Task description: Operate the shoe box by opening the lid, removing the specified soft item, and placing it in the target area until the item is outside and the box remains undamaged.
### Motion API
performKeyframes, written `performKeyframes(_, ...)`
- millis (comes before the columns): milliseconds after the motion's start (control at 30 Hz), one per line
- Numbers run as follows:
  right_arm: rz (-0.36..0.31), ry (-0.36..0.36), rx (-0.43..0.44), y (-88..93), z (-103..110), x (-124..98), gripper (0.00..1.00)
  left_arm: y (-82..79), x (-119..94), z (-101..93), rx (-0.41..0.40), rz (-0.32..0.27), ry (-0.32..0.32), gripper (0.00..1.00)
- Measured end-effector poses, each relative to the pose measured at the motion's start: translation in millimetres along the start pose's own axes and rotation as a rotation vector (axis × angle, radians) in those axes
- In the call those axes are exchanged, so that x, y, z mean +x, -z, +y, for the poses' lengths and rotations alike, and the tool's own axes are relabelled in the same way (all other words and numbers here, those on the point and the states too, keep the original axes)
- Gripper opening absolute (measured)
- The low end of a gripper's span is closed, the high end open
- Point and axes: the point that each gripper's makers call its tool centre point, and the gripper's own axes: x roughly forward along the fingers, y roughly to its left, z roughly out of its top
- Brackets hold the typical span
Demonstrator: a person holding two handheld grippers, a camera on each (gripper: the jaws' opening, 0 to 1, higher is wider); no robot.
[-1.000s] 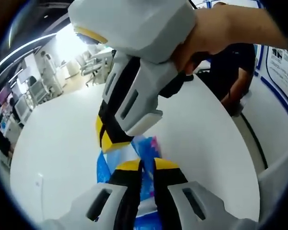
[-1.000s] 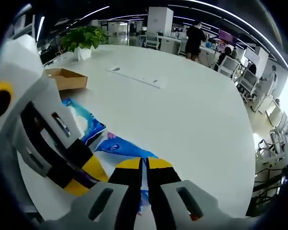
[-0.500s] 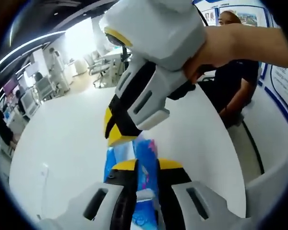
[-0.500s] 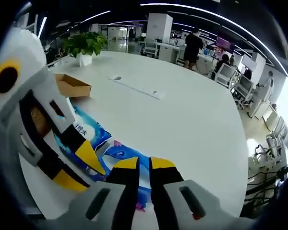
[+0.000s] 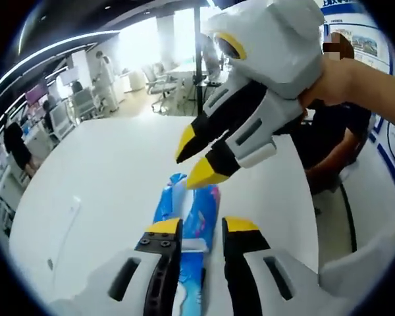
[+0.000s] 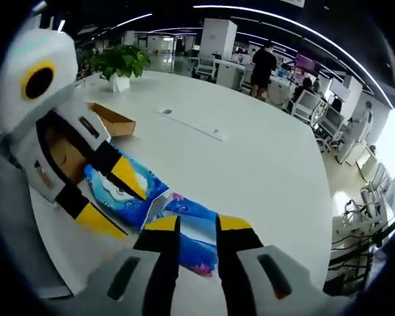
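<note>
A soft blue pack (image 5: 196, 204) with pink print lies flat on the white round table (image 5: 105, 191). My left gripper (image 5: 202, 227) is open, its yellow-tipped jaws astride the pack's near end. The right gripper (image 5: 196, 158), held by a hand, hangs open just above the pack's far end. In the right gripper view the same pack (image 6: 184, 212) lies ahead of my open right gripper (image 6: 197, 224), and the left gripper (image 6: 115, 197) stands open over it from the left. A shallow brown cardboard box (image 6: 113, 118) lies open further back on the left.
A potted plant (image 6: 118, 62) stands at the table's far edge, and a flat white strip (image 6: 192, 125) lies mid-table. A seated person (image 5: 329, 131) is close to the table's right edge. Office chairs and people are beyond the table.
Both grippers were shut on the blue pack; both have now opened. The right gripper has risen off the pack, which now rests on the table.
</note>
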Motion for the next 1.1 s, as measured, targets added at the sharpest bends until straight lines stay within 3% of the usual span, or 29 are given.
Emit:
performKeyframes(300, 0.016, -0.036, -0.027, -2.2, 30.2, -15.7, 0.32, 8.3, -45.8, 6.4, -0.083, -0.043, -0.039, 0.29)
performKeyframes(467, -0.008, -0.037, -0.01, -9.9, 41.5, -26.2, 0.41, 15.5, -70.6, 10.9, -0.1, -0.065, -0.061, 0.37)
performKeyframes(667, -0.022, -0.05, -0.005, -15.9, 53.5, -35.2, 0.44, 28.0, -95.4, 17.1, -0.143, -0.101, -0.08, 0.46)
performKeyframes(900, -0.03, -0.1, -0.009, -22.3, 74.1, -42.1, 0.48, 39.4, -120.0, 21.6, -0.181, -0.167, -0.093, 0.58)
performKeyframes(1100, -0.041, -0.166, -0.019, -31.6, 95.4, -46.1, 0.52, 51.7, -150.4, 36.3, -0.205, -0.21, -0.15, 0.62)
